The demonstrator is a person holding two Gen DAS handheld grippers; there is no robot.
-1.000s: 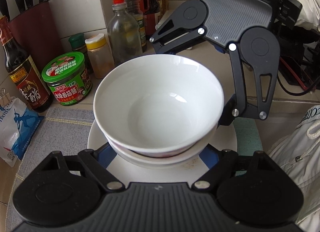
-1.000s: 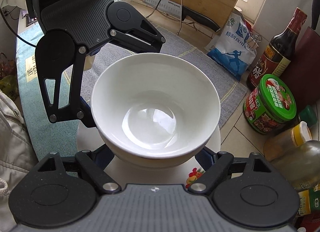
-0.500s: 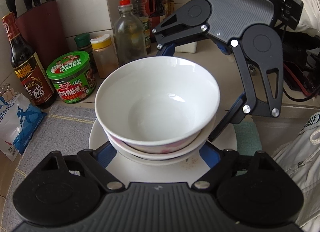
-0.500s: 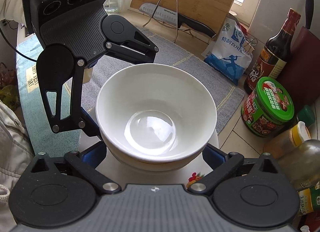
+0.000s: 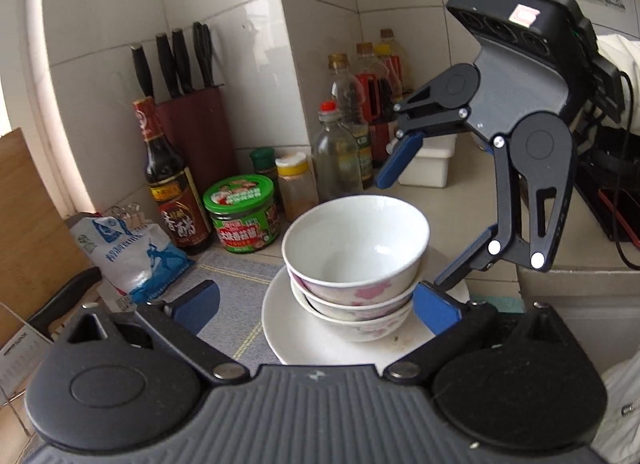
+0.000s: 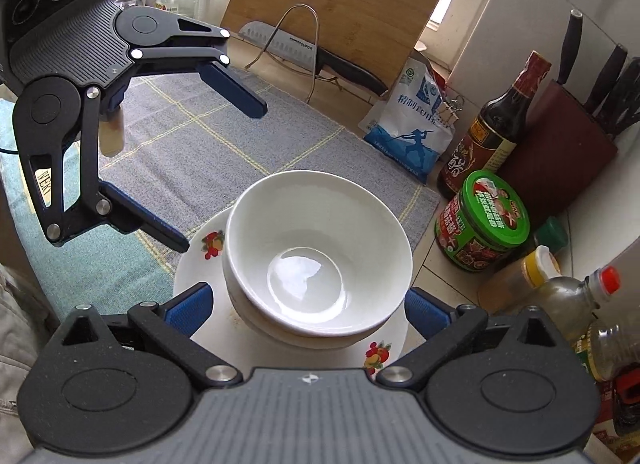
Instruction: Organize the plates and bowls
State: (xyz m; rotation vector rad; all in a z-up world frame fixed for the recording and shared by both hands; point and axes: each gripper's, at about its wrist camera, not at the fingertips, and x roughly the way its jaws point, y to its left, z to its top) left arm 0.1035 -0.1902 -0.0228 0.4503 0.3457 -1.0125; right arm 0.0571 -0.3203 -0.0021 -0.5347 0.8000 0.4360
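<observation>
A stack of three white bowls with pink flowers (image 5: pixel 356 264) stands on a white plate (image 5: pixel 296 340) with fruit prints; it also shows in the right wrist view (image 6: pixel 316 260), on the plate (image 6: pixel 200 256). My left gripper (image 5: pixel 316 308) is open and empty, its blue pads wide either side of the stack, drawn back from it. My right gripper (image 6: pixel 308 308) is open and empty too, pads apart beside the stack. Each gripper shows in the other's view, raised above the plate (image 5: pixel 416 223) (image 6: pixel 224 175).
Behind the plate stand a green-lidded jar (image 5: pixel 240 211), a soy sauce bottle (image 5: pixel 168 179), several oil and spice bottles (image 5: pixel 340 143), a knife block (image 5: pixel 192 123) and a salt bag (image 5: pixel 132 260). A grey mat (image 6: pixel 192 151), cutting board (image 6: pixel 332 11) and cleaver (image 6: pixel 304 47) lie beyond.
Both grippers have opened, let go of the top bowl and pulled up and back. The top bowl now rests in the stack on the plate.
</observation>
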